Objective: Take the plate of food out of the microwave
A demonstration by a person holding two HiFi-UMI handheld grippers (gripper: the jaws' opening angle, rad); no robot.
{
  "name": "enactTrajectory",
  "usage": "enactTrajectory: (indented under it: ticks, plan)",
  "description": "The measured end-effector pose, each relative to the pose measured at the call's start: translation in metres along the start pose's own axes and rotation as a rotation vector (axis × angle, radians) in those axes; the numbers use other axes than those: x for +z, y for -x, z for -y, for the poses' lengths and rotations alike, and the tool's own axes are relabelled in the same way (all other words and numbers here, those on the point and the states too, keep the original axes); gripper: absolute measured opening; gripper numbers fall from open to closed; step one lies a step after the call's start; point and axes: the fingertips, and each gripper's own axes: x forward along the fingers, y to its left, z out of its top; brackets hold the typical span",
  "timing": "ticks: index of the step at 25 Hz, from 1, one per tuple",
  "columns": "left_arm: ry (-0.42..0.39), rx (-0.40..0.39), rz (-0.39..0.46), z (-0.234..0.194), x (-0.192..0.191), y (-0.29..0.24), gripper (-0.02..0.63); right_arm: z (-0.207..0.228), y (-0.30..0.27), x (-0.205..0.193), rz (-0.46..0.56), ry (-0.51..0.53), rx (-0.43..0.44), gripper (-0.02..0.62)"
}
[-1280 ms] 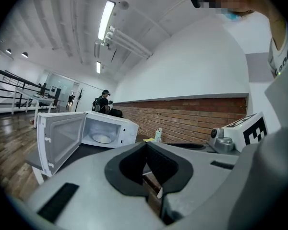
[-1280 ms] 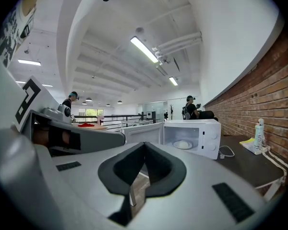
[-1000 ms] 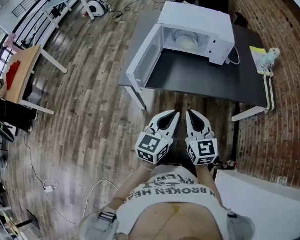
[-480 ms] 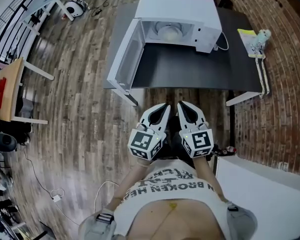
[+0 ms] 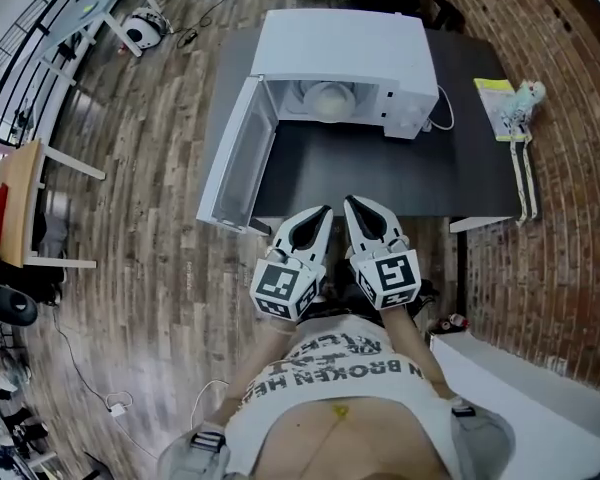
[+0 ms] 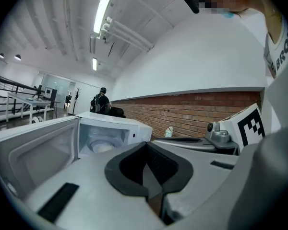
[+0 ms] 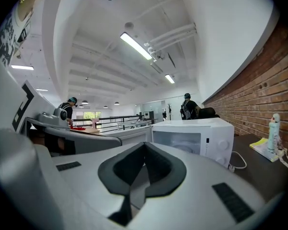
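Observation:
A white microwave (image 5: 335,53) stands on a dark table (image 5: 380,168) with its door (image 5: 235,163) swung open to the left. Inside it sits a pale plate of food (image 5: 330,98), also seen in the left gripper view as the plate (image 6: 102,147) in the open cavity. My left gripper (image 5: 323,211) and right gripper (image 5: 351,202) are side by side at the table's near edge, well short of the microwave. Both are shut with nothing in them. In the right gripper view the microwave (image 7: 197,138) lies ahead, past the shut right gripper (image 7: 144,145).
A yellow booklet and a small bottle (image 5: 520,103) lie at the table's right end, next to a brick wall. A wooden table (image 5: 15,198) stands far left on the plank floor. A person (image 6: 101,99) stands in the background.
The table and microwave have come closer and shifted toward the middle of the head view. Both grippers have moved up to the table's near edge, staying shut.

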Motion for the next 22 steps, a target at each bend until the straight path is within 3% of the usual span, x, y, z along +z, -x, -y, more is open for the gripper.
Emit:
enactTrajectory:
  ticks: [7, 22]
  plan:
    - [-0.036, 0.049, -0.01, -0.019, 0.012, -0.047, 0.008, 0.038, -0.037, 0.009, -0.016, 0.021, 0.045, 0.008]
    - [0.022, 0.136, 0.005, -0.039, 0.018, -0.116, 0.008, 0.108, -0.073, 0.008, -0.038, 0.011, 0.099, 0.008]
